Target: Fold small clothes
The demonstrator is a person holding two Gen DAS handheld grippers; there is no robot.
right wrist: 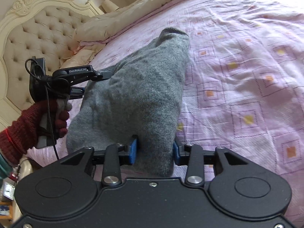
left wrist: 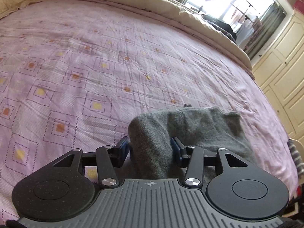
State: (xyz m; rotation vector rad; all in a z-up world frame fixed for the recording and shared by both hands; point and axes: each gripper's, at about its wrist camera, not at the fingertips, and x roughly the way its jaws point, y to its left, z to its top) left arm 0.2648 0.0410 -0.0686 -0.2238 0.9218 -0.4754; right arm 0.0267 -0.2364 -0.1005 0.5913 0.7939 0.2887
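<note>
Over pink bedspread (left wrist: 76,57); grey knit garment (right wrist: 136,87) bunched | left tongs (left wrist: 150,148), right tongs (right wrist: 154,152) both clamp it

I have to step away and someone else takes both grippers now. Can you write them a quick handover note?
Left gripper: shut on the grey knit garment.
Right gripper: shut on the same garment, at another part of it.
The garment hangs bunched between both grippers, above the pink patterned bedsheet; a beige duvet lies pushed to the far side.
Done: garment picked up. No neat fold shows yet.
Left: lay it flat on the sheet, fold, release.
</note>
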